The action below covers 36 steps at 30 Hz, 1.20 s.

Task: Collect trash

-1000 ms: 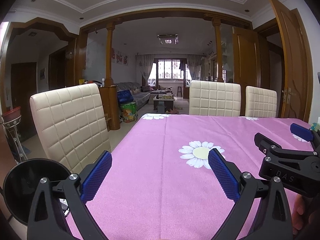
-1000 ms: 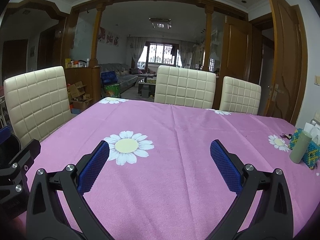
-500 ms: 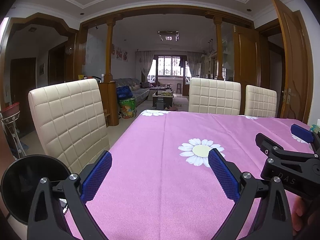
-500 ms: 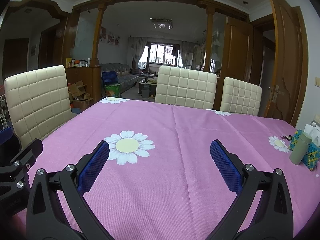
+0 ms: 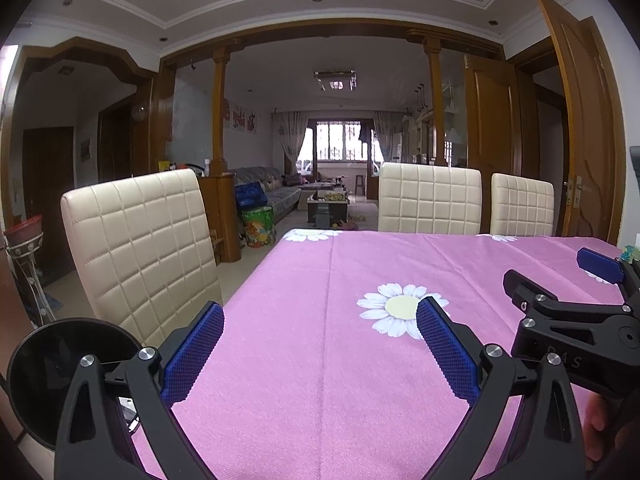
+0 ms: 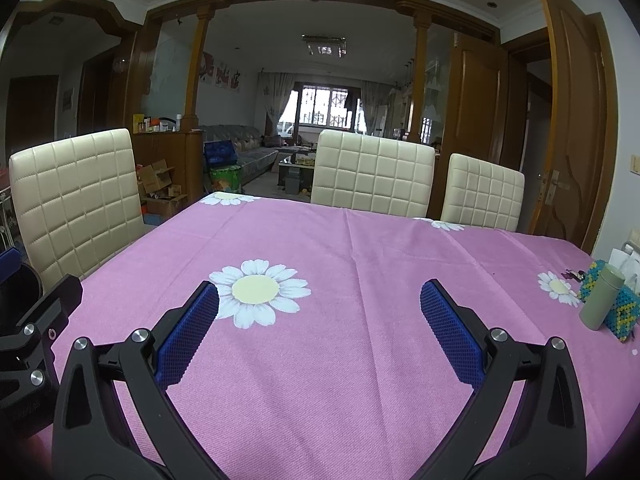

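Both my left gripper point(image 5: 320, 354) and right gripper point(image 6: 319, 330) hover jaws wide, holding nothing, over the pink daisy-print cloth-covered desk point(image 6: 360, 360), no trash in sight, so either I'm hunting or it's already cleared.

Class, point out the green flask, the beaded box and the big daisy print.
green flask point(image 6: 601, 297), right wrist view, middle of its body
beaded box point(image 6: 623, 310), right wrist view, its side
daisy print point(image 6: 256, 289), right wrist view, yellow centre
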Available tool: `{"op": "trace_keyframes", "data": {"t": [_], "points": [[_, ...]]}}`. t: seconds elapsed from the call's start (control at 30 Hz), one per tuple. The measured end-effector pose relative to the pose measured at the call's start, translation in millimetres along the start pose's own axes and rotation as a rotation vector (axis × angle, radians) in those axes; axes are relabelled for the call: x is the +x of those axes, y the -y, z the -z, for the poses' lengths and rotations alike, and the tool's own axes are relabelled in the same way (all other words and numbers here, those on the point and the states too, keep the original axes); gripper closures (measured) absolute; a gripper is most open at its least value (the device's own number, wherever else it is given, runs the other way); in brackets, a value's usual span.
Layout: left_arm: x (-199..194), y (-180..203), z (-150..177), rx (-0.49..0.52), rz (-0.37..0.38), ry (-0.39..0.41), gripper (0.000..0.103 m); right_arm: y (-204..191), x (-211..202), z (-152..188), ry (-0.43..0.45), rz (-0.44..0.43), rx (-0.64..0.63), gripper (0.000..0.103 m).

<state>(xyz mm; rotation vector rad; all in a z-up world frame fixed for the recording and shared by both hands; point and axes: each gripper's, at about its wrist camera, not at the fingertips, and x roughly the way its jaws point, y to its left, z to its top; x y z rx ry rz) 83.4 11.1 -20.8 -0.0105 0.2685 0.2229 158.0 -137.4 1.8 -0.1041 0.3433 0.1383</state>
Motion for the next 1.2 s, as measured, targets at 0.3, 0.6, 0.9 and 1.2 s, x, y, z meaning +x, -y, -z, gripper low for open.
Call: {"op": "trace_keyframes", "data": {"t": [0.3, 0.6, 0.9, 1.2], "points": [[1.2, 0.5, -0.2, 0.003, 0.006, -0.013, 0.009, -1.4, 1.5, 1.3, 0.0, -0.001, -0.001, 0.004], [2.9, 0.2, -0.3, 0.002, 0.008, -0.02, 0.009, -1.7, 2.0, 1.3, 0.001, 0.001, -0.001, 0.004], [3.7, 0.5, 1.8, 0.007, 0.018, -0.03, 0.009, -1.9, 2.5, 1.5, 0.001, 0.001, -0.004, 0.004], [6.5, -2.5, 1.1, -0.013, 0.018, -0.046, 0.009, -1.5, 3.1, 1.9, -0.002, -0.001, -0.001, 0.004]]}}
